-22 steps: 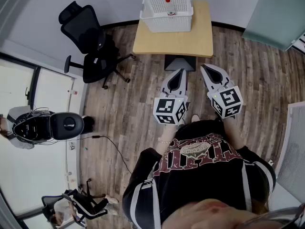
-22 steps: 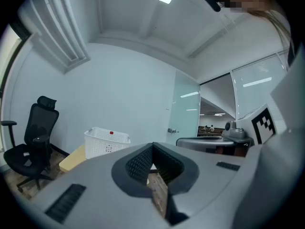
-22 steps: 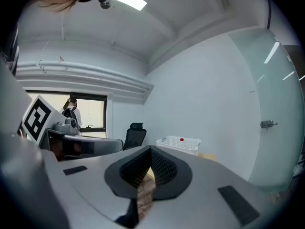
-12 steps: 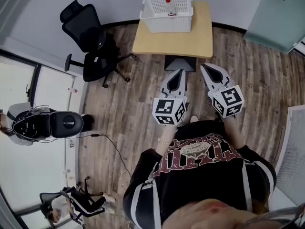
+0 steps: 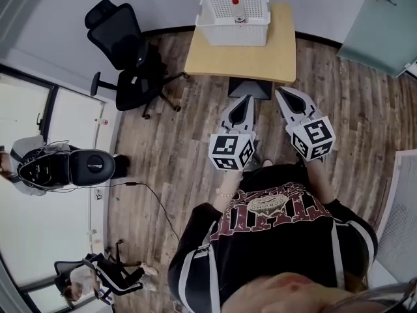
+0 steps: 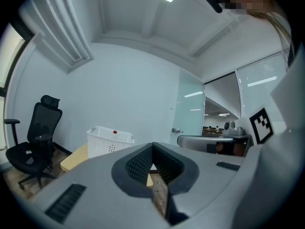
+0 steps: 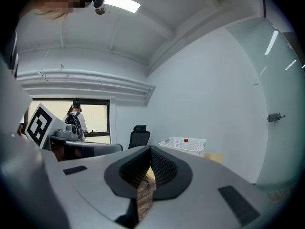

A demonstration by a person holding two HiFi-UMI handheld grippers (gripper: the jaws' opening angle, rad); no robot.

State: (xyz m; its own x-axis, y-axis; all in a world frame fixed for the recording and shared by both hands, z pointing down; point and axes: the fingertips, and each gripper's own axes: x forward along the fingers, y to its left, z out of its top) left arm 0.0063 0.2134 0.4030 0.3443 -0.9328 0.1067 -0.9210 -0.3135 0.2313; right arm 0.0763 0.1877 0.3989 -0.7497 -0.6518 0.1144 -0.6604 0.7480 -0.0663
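1. My left gripper (image 5: 247, 98) is clenched, with its jaws meeting at the tips. Only a sliver of wooden floor (image 5: 176, 142) shows through the gap behind the tips, so it grasps nothing.
2. My right gripper (image 5: 282, 92) is the same: jaws pressed together and empty, held just beside the left one. Both point forward, away from my chest.
3. Both grippers hang in the air over the floor, near the front edge of a small light-wood table (image 5: 241, 60) but not touching it.
4. A white slatted basket (image 5: 234, 34) stands at the far end of the table, close to the wall. Something with a red cap (image 5: 236, 1) lies inside it (I cannot tell what it is from here).
5. In both gripper views the basket sits ahead of the jaws and well apart from them – a little to the left in the left gripper view, a little to the right in the right gripper view.
6. A black office chair (image 5: 124, 51) stands on the floor to the left of the table, apart from it.
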